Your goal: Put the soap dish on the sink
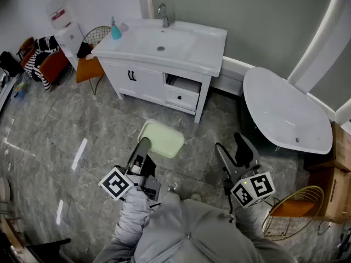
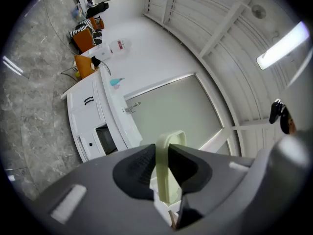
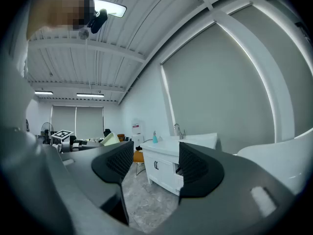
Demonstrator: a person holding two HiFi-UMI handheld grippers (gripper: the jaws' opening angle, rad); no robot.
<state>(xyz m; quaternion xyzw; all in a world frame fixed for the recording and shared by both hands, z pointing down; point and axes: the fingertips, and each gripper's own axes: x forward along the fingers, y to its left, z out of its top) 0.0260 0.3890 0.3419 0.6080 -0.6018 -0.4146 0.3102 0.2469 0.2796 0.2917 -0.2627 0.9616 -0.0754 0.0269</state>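
The pale green soap dish (image 1: 160,138) hangs in the air over the floor, with my left gripper (image 1: 143,144) shut on its near edge. In the left gripper view the soap dish (image 2: 167,165) stands edge-on between the two black pads. The white sink (image 1: 164,41) with its tap (image 1: 163,15) tops a white cabinet well ahead of the dish, and the sink (image 3: 188,143) also shows in the right gripper view. My right gripper (image 1: 233,153) is held to the right, open, with nothing between its jaws.
A teal bottle (image 1: 115,30) stands on the sink's left end. One cabinet drawer (image 1: 183,87) stands open. A white bathtub (image 1: 287,112) is at the right, an orange wire chair (image 1: 90,64) at the left, a gold wire basket (image 1: 293,212) by my right side.
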